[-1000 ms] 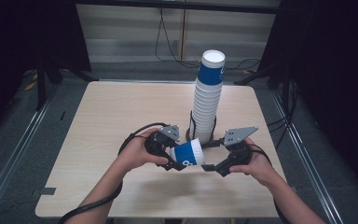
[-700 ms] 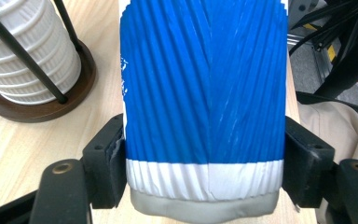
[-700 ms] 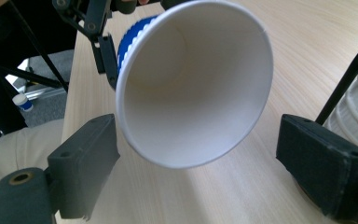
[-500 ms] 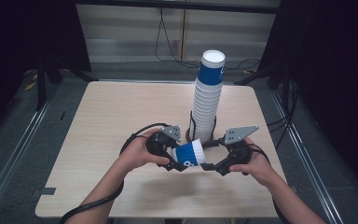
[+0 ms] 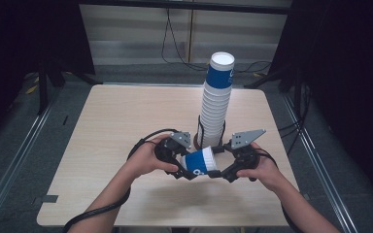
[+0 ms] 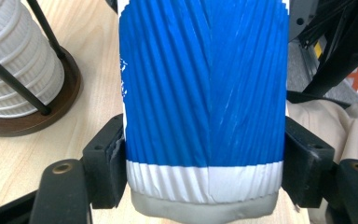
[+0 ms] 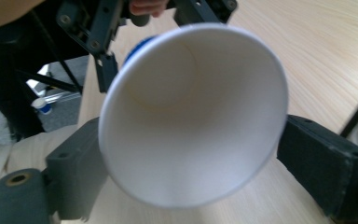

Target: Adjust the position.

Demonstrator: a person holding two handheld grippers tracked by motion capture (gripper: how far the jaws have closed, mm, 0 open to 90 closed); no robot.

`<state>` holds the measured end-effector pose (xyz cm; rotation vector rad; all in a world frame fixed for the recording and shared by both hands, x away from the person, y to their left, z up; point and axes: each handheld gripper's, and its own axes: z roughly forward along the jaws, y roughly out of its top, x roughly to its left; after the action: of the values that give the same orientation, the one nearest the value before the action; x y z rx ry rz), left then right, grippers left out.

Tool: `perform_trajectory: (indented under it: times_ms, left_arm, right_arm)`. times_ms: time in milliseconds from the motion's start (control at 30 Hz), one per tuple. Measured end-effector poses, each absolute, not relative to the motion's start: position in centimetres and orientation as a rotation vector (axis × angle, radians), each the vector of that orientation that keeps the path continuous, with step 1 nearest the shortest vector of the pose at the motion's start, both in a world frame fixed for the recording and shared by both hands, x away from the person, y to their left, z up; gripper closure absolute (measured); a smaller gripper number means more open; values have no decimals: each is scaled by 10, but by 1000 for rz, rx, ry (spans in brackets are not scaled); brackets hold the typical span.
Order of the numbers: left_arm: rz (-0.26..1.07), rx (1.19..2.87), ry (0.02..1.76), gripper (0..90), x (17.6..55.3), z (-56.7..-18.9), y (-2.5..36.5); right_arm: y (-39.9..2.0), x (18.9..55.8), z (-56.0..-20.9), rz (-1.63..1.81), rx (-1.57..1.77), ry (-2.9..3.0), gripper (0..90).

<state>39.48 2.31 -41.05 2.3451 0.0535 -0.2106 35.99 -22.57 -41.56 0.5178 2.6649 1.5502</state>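
Wooden table (image 5: 126,121), seemingly dark surroundings

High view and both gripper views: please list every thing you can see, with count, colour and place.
table: one, light wood, centre of the high view.
cup stack: one, white with a blue top cup, far middle of the table.
stand: one, brown base with black rods, around the stack.
cup: one, blue and white, on its side between the grippers.
cables: several, black, floor behind the table.
left gripper: one, black, shut on the cup's base.
right gripper: one, black, at the cup's rim.
hands: two, holding the grippers.
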Motion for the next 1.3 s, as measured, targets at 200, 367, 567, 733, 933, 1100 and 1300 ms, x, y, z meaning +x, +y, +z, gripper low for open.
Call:
perform_trajectory:
  times_ms: [200,367,567,733,933,1100,1300]
  left_arm:
    - [-229,2351,76,293,395,-416,22]
    - [-193,2347,82,285,395,-418,20]
    - [-125,2399,127,190,395,-420,21]
    - [-94,2413,152,187,393,-422,24]
    - [-85,2419,199,187,392,-428,30]
    - [-88,2405,236,182,390,-432,38]
    - [-89,2404,270,173,389,-437,44]
  right_arm:
    - [-225,362,-414,1598,499,2640,180]
    - [-225,361,-411,1540,508,2653,191]
    - [-232,361,-406,1475,558,2664,191]
    - [-240,362,-404,1375,627,2674,185]
    - [-247,362,-402,1232,666,2701,179]
    - [-252,363,-398,1118,716,2733,179]
    - [-256,366,-395,975,752,2787,179]
